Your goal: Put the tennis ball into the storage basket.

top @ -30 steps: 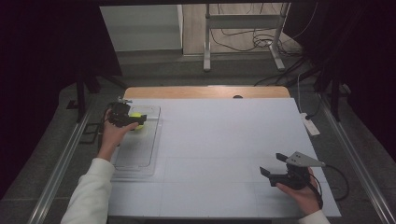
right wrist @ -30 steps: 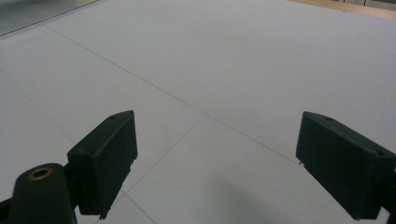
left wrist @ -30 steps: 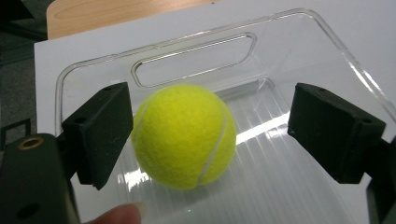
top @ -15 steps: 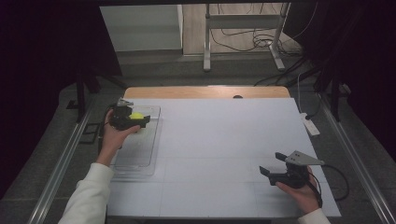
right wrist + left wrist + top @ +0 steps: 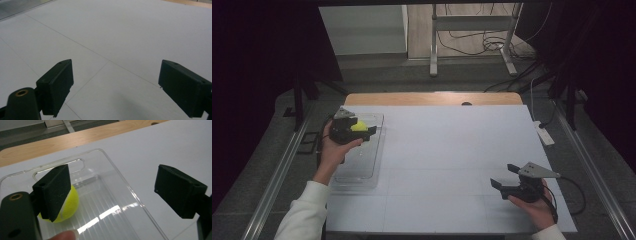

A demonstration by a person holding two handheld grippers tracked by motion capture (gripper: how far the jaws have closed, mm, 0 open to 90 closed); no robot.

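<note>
The yellow-green tennis ball [image 5: 67,203] is seen lying in the clear plastic rectangular tray [image 5: 120,195], partly hidden behind one jaw of the left gripper [image 5: 112,192], whose jaws are held wide apart and are not pressed on the ball. From the high view, the tray [image 5: 362,165] is placed at the white table's [image 5: 452,150] left edge. Well apart from the tray, the right gripper [image 5: 508,176] is held with jaws apart over bare table.
</note>
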